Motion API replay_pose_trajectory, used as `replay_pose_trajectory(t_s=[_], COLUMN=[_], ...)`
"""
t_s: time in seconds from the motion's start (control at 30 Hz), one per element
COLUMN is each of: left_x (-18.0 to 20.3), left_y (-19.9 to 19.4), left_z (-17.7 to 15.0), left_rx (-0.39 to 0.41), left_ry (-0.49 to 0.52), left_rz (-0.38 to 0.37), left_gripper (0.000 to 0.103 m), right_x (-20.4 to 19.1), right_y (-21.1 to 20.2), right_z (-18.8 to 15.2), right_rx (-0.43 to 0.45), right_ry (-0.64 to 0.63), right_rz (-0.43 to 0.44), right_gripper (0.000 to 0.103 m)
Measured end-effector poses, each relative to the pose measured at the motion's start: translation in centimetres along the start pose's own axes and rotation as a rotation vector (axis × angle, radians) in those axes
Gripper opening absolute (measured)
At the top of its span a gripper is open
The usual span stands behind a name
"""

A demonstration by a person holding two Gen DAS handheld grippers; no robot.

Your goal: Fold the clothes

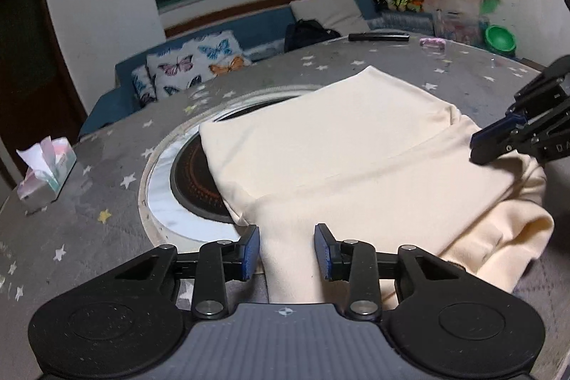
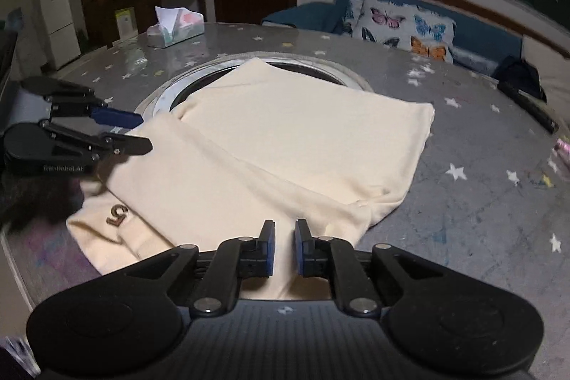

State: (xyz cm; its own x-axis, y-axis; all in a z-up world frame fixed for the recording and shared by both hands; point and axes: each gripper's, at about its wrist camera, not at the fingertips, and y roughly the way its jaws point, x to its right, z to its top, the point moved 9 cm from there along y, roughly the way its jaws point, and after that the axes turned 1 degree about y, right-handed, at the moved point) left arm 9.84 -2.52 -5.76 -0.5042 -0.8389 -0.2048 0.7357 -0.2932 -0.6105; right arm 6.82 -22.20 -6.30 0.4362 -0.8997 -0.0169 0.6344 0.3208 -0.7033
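A cream garment (image 1: 356, 166) lies partly folded on the grey star-patterned table (image 1: 89, 219), its far part over the round stove insert. It also shows in the right wrist view (image 2: 285, 145), with a small brown logo (image 2: 117, 213) at its near left corner. My left gripper (image 1: 286, 251) is open, its fingers apart over the garment's near edge. My right gripper (image 2: 284, 246) is open with a narrow gap, over the garment's near edge. Each gripper shows in the other view, the right gripper (image 1: 498, 145) and the left gripper (image 2: 139, 134), both at the garment's sides.
A round stove insert (image 1: 196, 180) sits in the table's middle. A tissue box (image 1: 46, 173) stands at the left, also in the right wrist view (image 2: 174, 27). A black bar (image 1: 377, 37) and a pink object (image 1: 433, 43) lie at the far edge. A sofa with butterfly cushions (image 1: 192, 66) is behind.
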Motion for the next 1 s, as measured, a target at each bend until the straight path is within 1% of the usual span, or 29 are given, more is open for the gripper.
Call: replay_pose_trajectory(t_s=[0.1,0.13,0.23,0.27,0.37,0.4,0.47,0.5,0.57,0.63,0.73,0.77,0.8,0.87,0.93,0.97,1.0], left_x=[-0.1,0.1,1.0,1.3,2.6,3.1,4.1,4.6,6.0,7.3,8.7,9.0,9.3,9.2,8.8,8.5,8.1], left_y=[-0.8,-1.2,-2.7,-3.2,-4.7,-5.2,-6.2,-6.7,-6.8,-6.4,-5.6,-5.3,-5.1,-4.6,-4.3,-4.3,-4.2], left_z=[-0.2,-0.2,-0.7,-0.9,-1.7,-2.0,-2.7,-3.0,-3.6,-3.8,-3.5,-3.4,-3.3,-2.9,-2.2,-1.7,-1.2], left_rx=[0.000,0.003,0.012,0.014,0.022,0.024,0.029,0.031,0.039,0.051,0.085,0.094,0.098,0.100,0.104,0.107,0.109], left_ry=[0.020,0.036,0.105,0.129,0.214,0.244,0.305,0.335,0.385,0.422,0.444,0.445,0.445,0.425,0.388,0.363,0.339], left_rz=[0.010,0.015,0.017,0.016,0.005,0.001,-0.008,-0.014,-0.032,-0.034,-0.042,-0.052,-0.058,-0.070,-0.083,-0.090,-0.097], left_gripper=[0.038,0.038,0.038,0.038,0.041,0.042,0.048,0.049,0.052,0.052,0.052,0.051,0.047,0.023,0.015,0.012,0.012], right_x=[-0.3,-0.8,-2.2,-2.3,-2.2,-2.2,-2.3,-2.3,-2.5,-2.6,-2.8,-2.9,-3.0,-3.1,-3.4,-3.7,-4.0], right_y=[-1.2,-1.6,-2.4,-2.3,-2.0,-2.3,-3.0,-3.1,-3.0,-2.8,-3.3,-3.6,-3.8,-4.5,-5.3,-5.7,-5.9], right_z=[0.5,0.4,0.1,-0.3,-1.6,-1.7,-1.5,-1.5,-1.9,-2.1,-1.9,-1.8,-1.8,-1.8,-1.9,-2.0,-2.1], right_rx=[0.013,0.012,0.008,-0.007,-0.034,-0.028,-0.018,-0.017,-0.031,-0.033,-0.028,-0.027,-0.025,-0.023,-0.016,-0.012,-0.007], right_ry=[-0.009,-0.027,-0.078,-0.086,-0.096,-0.097,-0.099,-0.105,-0.128,-0.147,-0.168,-0.177,-0.187,-0.213,-0.249,-0.269,-0.291], right_rz=[0.006,0.020,0.060,0.061,0.051,0.052,0.044,0.045,0.047,0.038,0.033,0.032,0.031,0.029,0.032,0.038,0.048], right_gripper=[0.010,0.010,0.010,0.010,0.010,0.010,0.010,0.011,0.011,0.011,0.012,0.012,0.012,0.019,0.029,0.031,0.037])
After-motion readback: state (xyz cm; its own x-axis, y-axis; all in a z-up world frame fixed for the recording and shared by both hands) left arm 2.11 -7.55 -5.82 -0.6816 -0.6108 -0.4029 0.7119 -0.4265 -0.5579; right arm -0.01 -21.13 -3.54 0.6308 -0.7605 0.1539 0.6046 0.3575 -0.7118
